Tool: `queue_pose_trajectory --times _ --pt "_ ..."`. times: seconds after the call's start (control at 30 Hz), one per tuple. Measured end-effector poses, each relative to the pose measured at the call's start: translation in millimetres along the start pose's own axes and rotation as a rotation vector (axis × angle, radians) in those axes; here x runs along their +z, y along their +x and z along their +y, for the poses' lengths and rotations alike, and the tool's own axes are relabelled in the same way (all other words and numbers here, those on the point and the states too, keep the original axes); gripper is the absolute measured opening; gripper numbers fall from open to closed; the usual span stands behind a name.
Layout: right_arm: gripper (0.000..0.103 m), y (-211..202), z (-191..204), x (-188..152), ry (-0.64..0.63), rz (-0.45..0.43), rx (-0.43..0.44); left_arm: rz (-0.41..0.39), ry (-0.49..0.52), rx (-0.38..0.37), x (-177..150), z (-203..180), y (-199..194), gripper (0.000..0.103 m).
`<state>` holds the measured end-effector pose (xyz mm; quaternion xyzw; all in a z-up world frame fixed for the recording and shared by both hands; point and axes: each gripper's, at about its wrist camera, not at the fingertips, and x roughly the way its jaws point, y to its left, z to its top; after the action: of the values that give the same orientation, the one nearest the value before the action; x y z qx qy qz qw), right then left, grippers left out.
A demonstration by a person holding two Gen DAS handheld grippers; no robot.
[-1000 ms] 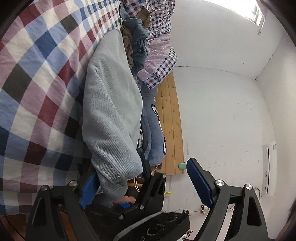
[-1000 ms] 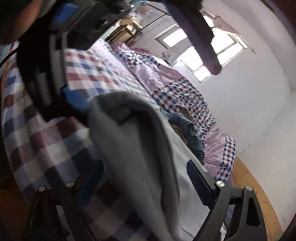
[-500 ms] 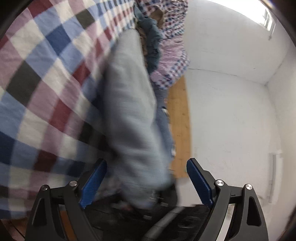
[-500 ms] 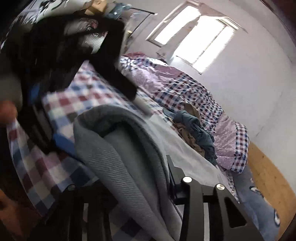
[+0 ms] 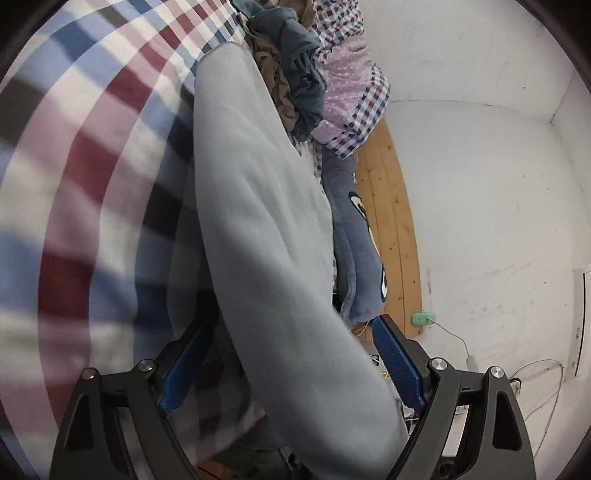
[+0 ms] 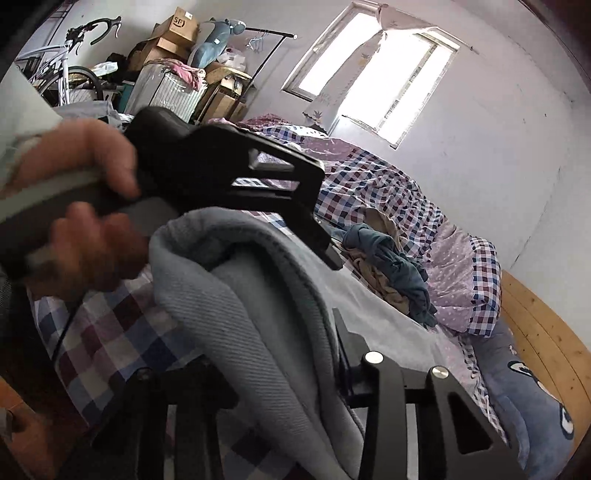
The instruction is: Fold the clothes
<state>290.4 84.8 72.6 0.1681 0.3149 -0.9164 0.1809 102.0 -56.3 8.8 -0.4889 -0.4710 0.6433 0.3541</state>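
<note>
Draped across the checked bedspread, the grey sweatshirt runs from the pile of crumpled clothes down toward both cameras. Its near end is lifted off the bed, and the thick ribbed fabric bunches in a fold right in front of the right wrist camera. The right tool has its two fingers drawn close together on that fold, so it grips the sweatshirt there. The left tool stands wide open, its blue finger pads set apart on either side of the sweatshirt, which passes between them without being pinched. In the right wrist view the left tool's black frame hangs just above the lifted fold, with the person's hand wrapped around its handle.

Beyond the sweatshirt, the pile of clothes holds a dark teal garment and a brown one, lying against a lilac quilt. Past the foot of the bed from the sweatshirt, a blue plush toy rests by the wooden floor. Farther behind the bed, cardboard boxes, a bicycle and a bright window stand along the walls.
</note>
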Motion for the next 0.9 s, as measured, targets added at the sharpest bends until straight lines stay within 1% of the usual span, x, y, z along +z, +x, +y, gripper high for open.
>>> queue_pose_trajectory --times 0.07,0.13,0.17,0.2,0.23,0.27,0.33,0.37,0.4,0.5,0.57,0.63,0.67,0.73,0.8,0.9 --pt "0.041 -2 0 0 0.005 0.001 0.004 0.012 0.018 -0.002 10 -2 4 0.09" --pt "0.041 -3 2 0 0.011 0.004 0.011 0.033 0.041 0.004 16 -5 10 0.084" --pt "0.041 -4 2 0 0.015 0.006 0.015 0.046 0.055 0.011 18 -7 14 0.079" --pt "0.041 -4 2 0 0.018 0.01 0.02 0.056 0.068 0.028 19 -9 18 0.071" --pt "0.041 -4 3 0 0.022 0.014 0.025 0.065 0.082 0.048 20 -11 21 0.065" --pt "0.041 -4 3 -1 0.024 0.023 0.037 0.075 0.095 0.069 20 -13 25 0.057" --pt "0.042 -3 4 -2 0.025 0.045 0.061 0.081 0.086 0.092 20 -8 23 0.044" --pt "0.044 -3 5 -3 0.024 0.057 0.072 0.082 0.081 0.096 17 -5 20 0.036" --pt "0.045 -1 4 -5 0.025 0.076 0.094 0.082 0.077 0.099 14 -2 17 0.036" --pt "0.055 -3 0 -10 0.052 0.12 0.143 0.083 0.064 0.105 3 7 6 0.034" --pt "0.059 -7 -7 -13 0.08 0.148 0.174 0.084 0.056 0.11 -4 14 -1 0.033" --pt "0.06 -15 -21 -17 0.139 0.184 0.221 0.088 0.055 0.115 4 10 8 0.033" --pt "0.062 -20 -29 -20 0.167 0.189 0.234 0.088 0.064 0.124 5 8 10 0.033" --pt "0.067 -30 -52 -26 0.227 0.207 0.268 0.086 0.087 0.145 4 4 13 0.033" --pt "0.082 -37 -78 -33 0.288 0.227 0.297 0.086 0.107 0.159 4 2 14 0.033" --pt "0.084 -37 -133 -47 0.43 0.266 0.32 0.088 0.119 0.158 5 2 13 0.033"
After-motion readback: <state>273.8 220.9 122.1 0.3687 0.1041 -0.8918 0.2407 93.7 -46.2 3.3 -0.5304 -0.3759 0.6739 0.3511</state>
